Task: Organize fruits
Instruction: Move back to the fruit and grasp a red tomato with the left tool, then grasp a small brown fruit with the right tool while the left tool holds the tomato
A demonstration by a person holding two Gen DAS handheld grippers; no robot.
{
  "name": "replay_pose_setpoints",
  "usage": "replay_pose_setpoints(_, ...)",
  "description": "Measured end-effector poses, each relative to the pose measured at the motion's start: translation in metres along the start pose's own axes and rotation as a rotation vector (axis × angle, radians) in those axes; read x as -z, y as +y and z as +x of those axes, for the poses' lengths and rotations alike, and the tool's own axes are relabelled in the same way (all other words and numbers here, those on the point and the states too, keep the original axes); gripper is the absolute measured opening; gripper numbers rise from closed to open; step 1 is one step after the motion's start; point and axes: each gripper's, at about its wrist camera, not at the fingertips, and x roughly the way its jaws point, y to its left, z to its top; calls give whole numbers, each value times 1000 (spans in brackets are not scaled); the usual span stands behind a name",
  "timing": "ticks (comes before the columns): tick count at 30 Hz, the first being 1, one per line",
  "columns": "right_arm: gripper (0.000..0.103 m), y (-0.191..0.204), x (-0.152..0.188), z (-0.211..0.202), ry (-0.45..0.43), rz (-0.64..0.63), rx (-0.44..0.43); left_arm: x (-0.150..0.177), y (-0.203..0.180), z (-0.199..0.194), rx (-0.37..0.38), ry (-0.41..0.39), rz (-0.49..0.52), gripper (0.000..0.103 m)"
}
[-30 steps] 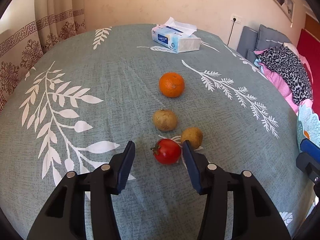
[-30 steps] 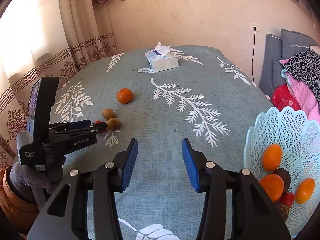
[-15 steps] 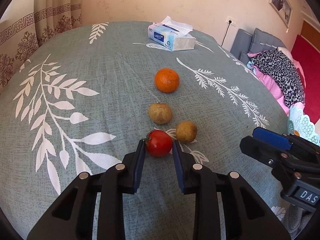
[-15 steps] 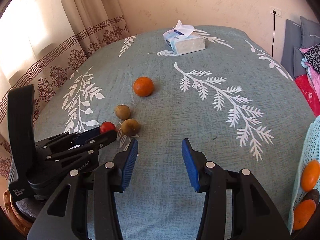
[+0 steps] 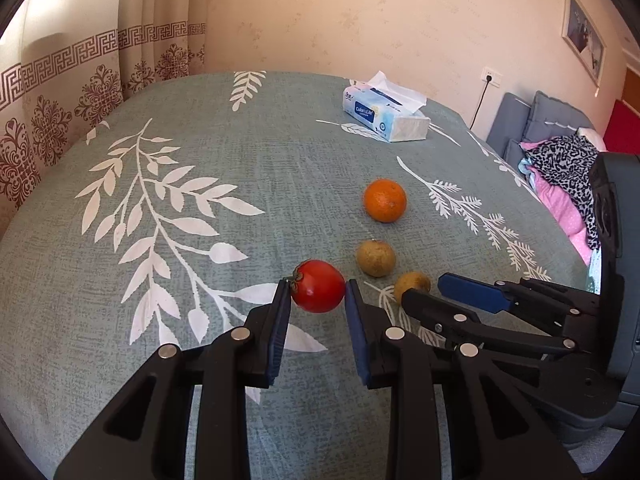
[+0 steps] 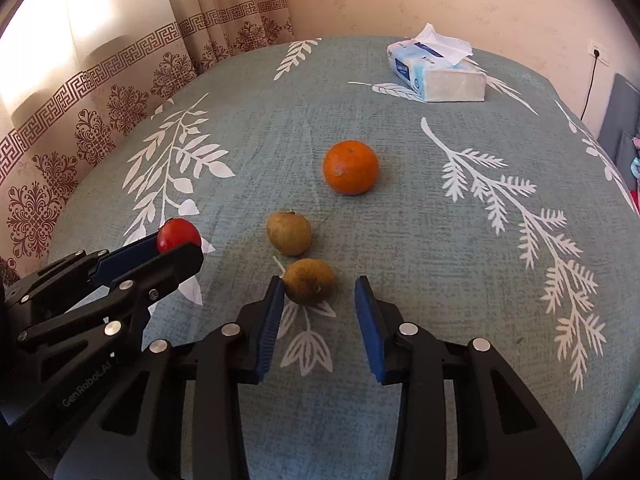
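Left wrist view: left gripper (image 5: 317,294) has its fingers (image 5: 280,316) clamped on the tomato (image 5: 318,285), one blue pad on each side, stem pointing to 9 o'clock. Whether the tomato touches the desk (image 5: 240,168) or is lifted off it cannot be told here. At 1 o'clock from the tomato lies a brown fruit (image 5: 375,257); a second brown fruit (image 5: 412,285) sits at 3 o'clock, partly hidden behind the right gripper (image 5: 440,294), which enters from the right edge. Orange (image 5: 385,200) lies farther out at 1 o'clock, apart from both brown fruits. Tissue box (image 5: 385,119) near the far desk edge, at 12 to 1 o'clock.

Right wrist view: right gripper (image 6: 319,300) has its fingers (image 6: 269,320) spread apart around the nearer brown fruit (image 6: 309,281). Left pad just beside the fruit, contact uncertain; right pad clearly off it. Fruit rests on the desk (image 6: 400,240). Other brown fruit (image 6: 289,233) just beyond, at 11 o'clock. Orange (image 6: 351,167) at 12 o'clock, farther out. Left gripper (image 6: 176,246) at 9 o'clock, tomato (image 6: 178,234) between its fingertips. Tissue box (image 6: 438,70) at 1 o'clock, far side.
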Motion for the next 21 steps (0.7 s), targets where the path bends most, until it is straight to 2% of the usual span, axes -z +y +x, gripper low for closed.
replay_pose_setpoints(4, 33, 6, -6, 10, 14, -15, 3, 0, 7, 0, -6, -1, -25, 28)
replay_pose_setpoints(7, 33, 9, -6, 13, 20, -21, 5, 0, 10, 0, -9, 0, -38, 28)
replay_pose_setpoints(13, 29, 8, -7, 15, 15, -14, 9, 1, 8, 0, -13, 0, -32, 28)
replay_pose_setpoints(21, 29, -1, 1, -9, -28, 26, 13, 3, 5, 1, -7, 2, -17, 28)
